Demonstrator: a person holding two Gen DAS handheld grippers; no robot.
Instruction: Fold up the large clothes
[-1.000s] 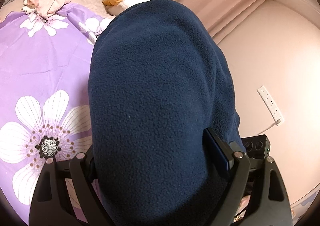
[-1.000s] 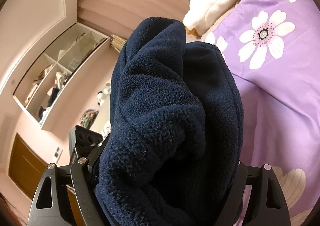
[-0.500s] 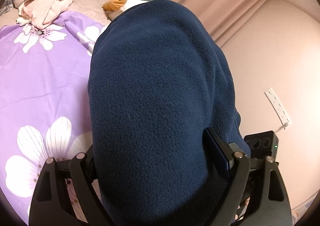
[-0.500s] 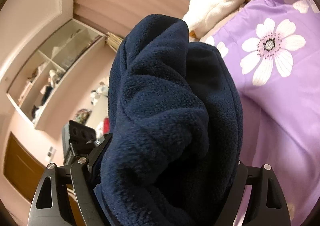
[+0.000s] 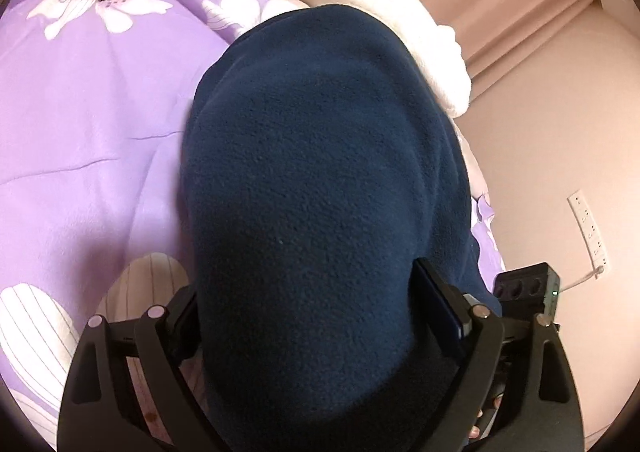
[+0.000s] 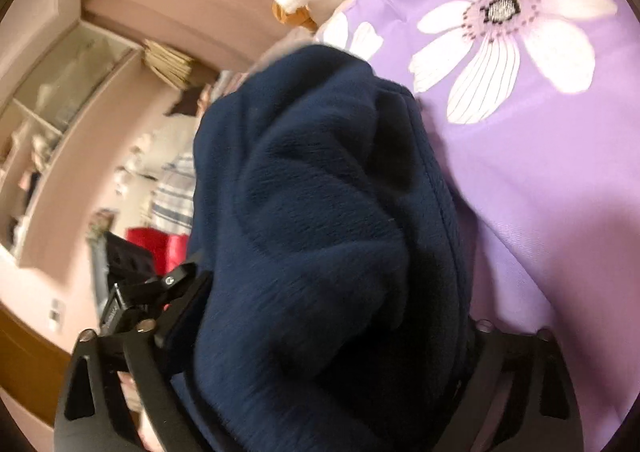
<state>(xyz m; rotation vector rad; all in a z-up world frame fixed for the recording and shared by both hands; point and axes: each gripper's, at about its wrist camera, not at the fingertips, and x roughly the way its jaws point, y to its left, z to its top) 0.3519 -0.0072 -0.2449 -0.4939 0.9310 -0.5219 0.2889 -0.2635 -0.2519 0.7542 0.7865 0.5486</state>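
I see both grippers — left (image 5: 316, 332), right (image 6: 320, 336) — jaws just widened, bunched fleece (image 5: 320, 192) between them, long axis pointing away over the bedspread (image 5: 92, 112).

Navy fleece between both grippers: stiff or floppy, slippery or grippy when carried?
Likely floppy: the navy fleece bulges and folds over itself. Probably grippy, given the nubby pile. Looks bulky, so edges may sag toward the purple bedspread.
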